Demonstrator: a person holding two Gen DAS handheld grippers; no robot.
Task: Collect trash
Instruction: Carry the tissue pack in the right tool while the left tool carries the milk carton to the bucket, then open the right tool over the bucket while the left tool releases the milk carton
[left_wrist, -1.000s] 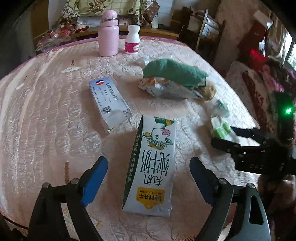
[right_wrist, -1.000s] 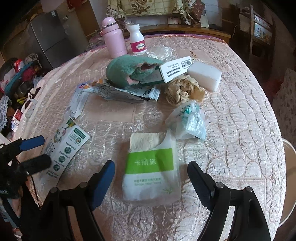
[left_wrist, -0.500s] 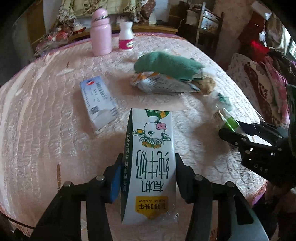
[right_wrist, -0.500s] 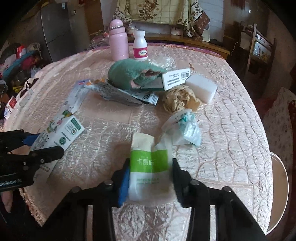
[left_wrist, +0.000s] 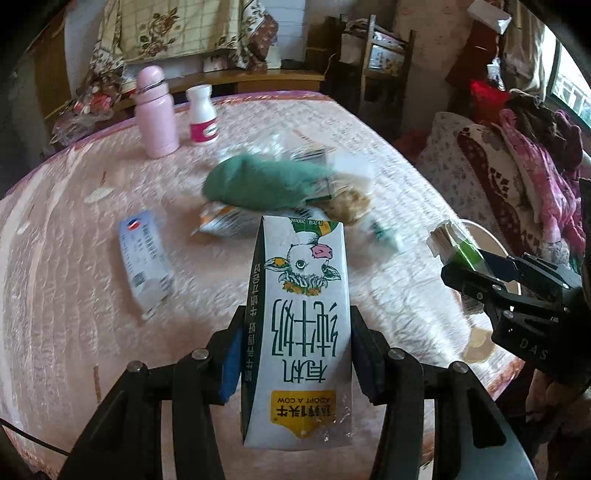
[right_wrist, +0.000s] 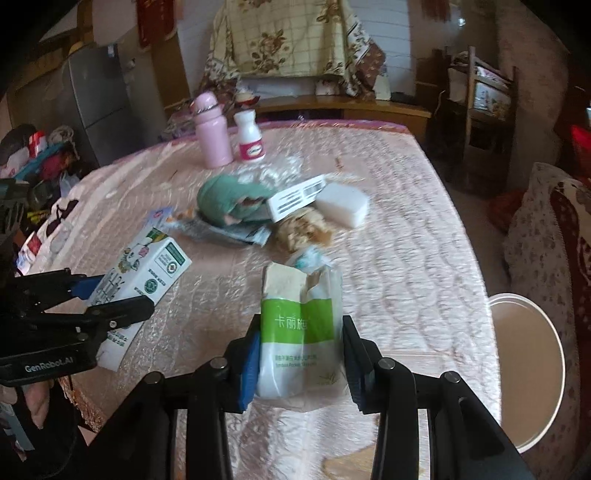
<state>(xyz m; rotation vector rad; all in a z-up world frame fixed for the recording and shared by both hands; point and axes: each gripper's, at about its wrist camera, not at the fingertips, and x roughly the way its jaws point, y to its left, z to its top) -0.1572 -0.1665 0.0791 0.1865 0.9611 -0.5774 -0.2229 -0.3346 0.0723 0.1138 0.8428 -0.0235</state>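
Left gripper (left_wrist: 295, 354): jaws clamped on the white cow-print milk carton (left_wrist: 301, 317), held clear above the pink quilted counter (left_wrist: 55, 295). A flat white-and-blue packet (left_wrist: 146, 264) lay left of it, a green cloth bundle (left_wrist: 262, 182) beyond. Right gripper (right_wrist: 299, 354): jaws closed on the white-and-green tissue pack (right_wrist: 299, 332), likewise off the counter. A white foam block (right_wrist: 341, 205) sat farther right.
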